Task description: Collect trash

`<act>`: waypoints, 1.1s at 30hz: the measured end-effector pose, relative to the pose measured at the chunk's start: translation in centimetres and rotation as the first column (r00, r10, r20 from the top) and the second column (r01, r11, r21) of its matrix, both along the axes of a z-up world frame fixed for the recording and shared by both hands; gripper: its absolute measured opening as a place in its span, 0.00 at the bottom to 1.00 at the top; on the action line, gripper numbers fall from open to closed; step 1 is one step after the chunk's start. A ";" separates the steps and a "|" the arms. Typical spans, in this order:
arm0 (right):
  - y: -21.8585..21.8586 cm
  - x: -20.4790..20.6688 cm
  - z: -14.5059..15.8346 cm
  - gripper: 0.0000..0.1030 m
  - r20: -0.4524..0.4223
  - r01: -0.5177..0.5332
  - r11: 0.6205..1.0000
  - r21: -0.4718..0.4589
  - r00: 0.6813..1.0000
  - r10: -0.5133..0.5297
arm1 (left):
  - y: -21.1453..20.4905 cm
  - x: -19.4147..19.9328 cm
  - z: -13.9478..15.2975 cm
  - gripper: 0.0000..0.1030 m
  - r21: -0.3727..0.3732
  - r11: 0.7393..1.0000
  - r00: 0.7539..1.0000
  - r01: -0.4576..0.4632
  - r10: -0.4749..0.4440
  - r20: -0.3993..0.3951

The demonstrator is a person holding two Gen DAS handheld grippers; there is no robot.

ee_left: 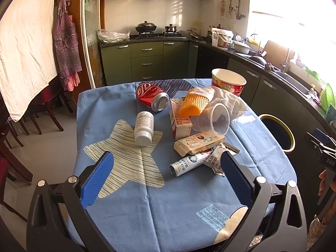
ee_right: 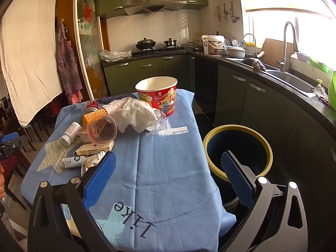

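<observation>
Trash lies on a table with a blue cloth (ee_left: 130, 189): a red soda can (ee_left: 151, 97), a white pill bottle (ee_left: 143, 128), a milk carton (ee_left: 179, 120), an orange foam net (ee_left: 193, 103), a clear plastic cup (ee_left: 214, 119), a flat box (ee_left: 198, 144), a squeezed tube (ee_left: 189, 163), a wrapper (ee_left: 216, 161), a white paper towel (ee_right: 134, 113) and a red paper bucket (ee_right: 158, 93). A yellow-rimmed bin (ee_right: 237, 149) stands right of the table. My left gripper (ee_left: 168, 168) is open and empty above the near cloth. My right gripper (ee_right: 168, 168) is open and empty near the bin.
Dark green kitchen cabinets (ee_left: 147, 61) and a counter with a stove stand behind the table. A sink (ee_right: 292, 79) and counter run along the right. Wooden chairs (ee_left: 46, 113) stand at the left. A flat white strip (ee_right: 174, 130) lies on the cloth.
</observation>
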State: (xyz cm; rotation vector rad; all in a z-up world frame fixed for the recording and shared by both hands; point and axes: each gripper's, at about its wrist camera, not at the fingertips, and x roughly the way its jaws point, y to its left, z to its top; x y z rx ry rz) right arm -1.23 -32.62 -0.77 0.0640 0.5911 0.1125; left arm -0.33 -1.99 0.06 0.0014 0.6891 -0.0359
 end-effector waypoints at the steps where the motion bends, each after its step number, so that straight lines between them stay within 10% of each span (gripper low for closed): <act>1: 0.0 0.0 -0.1 0.96 -0.001 0.001 1.000 0.001 1.000 -0.001 | 0.0 0.0 0.0 0.94 0.000 1.000 1.000 -0.001 0.001 0.001; 18: -0.9 2.5 0.7 0.96 -0.056 -0.044 0.999 -0.030 0.998 0.043 | -0.6 1.0 -0.2 0.94 0.014 1.000 1.000 0.027 -0.026 -0.017; 33: -1.1 20.0 6.4 0.94 -0.346 -0.162 0.985 0.055 0.923 0.171 | 0.2 10.6 2.1 0.94 -0.017 0.996 0.993 0.083 -0.084 -0.085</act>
